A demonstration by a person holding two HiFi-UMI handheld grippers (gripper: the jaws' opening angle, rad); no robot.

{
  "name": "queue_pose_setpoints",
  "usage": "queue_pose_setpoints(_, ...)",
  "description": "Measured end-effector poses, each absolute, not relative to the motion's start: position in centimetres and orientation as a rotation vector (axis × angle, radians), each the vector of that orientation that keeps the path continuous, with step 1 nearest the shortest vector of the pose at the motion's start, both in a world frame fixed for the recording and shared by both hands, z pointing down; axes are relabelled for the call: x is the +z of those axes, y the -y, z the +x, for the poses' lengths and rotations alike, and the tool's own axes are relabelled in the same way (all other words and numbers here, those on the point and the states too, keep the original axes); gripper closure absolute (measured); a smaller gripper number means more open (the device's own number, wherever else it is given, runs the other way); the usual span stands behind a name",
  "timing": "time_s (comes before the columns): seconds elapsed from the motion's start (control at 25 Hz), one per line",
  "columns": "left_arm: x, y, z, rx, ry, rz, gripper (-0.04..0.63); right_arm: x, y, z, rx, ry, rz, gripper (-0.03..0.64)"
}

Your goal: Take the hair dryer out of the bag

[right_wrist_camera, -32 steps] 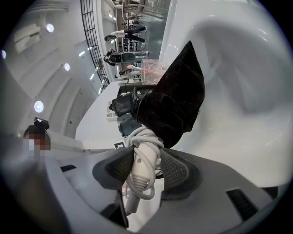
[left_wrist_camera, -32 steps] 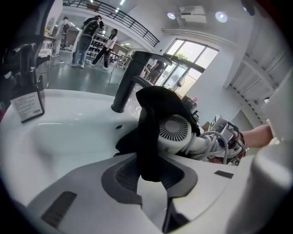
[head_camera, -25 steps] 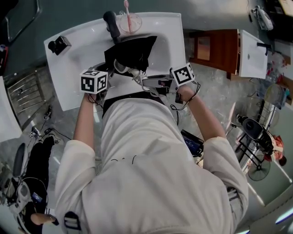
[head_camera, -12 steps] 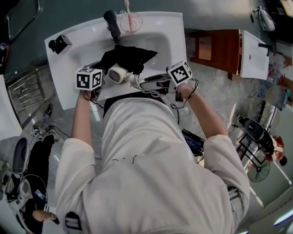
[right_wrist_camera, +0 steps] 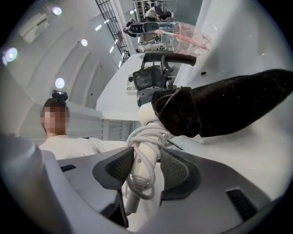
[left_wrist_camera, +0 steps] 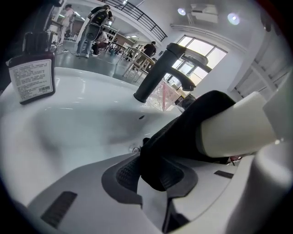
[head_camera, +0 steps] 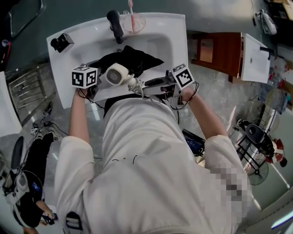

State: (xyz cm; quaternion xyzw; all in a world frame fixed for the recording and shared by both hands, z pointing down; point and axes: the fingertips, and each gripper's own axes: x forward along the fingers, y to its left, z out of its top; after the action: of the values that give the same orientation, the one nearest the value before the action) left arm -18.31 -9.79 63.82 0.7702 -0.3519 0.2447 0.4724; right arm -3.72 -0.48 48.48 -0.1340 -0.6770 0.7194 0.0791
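While the bag is clenched in the left gripper and the dryer handle is grasped by the right gripper, the dryer is held over the near sink rim, partly out; it could be pulled loose by a snagged cord.

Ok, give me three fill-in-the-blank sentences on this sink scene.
1. The left gripper pinches the black ____.
2. The right gripper clamps the white hair dryer by its cord-wrapped ____.
3. In the clear cup beside the black faucet stands a pink ____.
Missing: bag; handle; toothbrush.
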Motion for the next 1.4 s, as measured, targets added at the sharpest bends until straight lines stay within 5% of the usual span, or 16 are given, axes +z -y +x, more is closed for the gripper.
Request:
queue_pose_setpoints(0.4,64.0,9.6,-19.7,0.676,0.982,1.866,0.497,46.9,-0.1,-3.9,1.979,2.142,-0.389,0.434)
queue_pose_setpoints(1.4,64.6,8.5,-19.1,0.672,1.014,1.808,0.489,45.6,1.1,-2.8,2.388,2.149,-0.330,0.433)
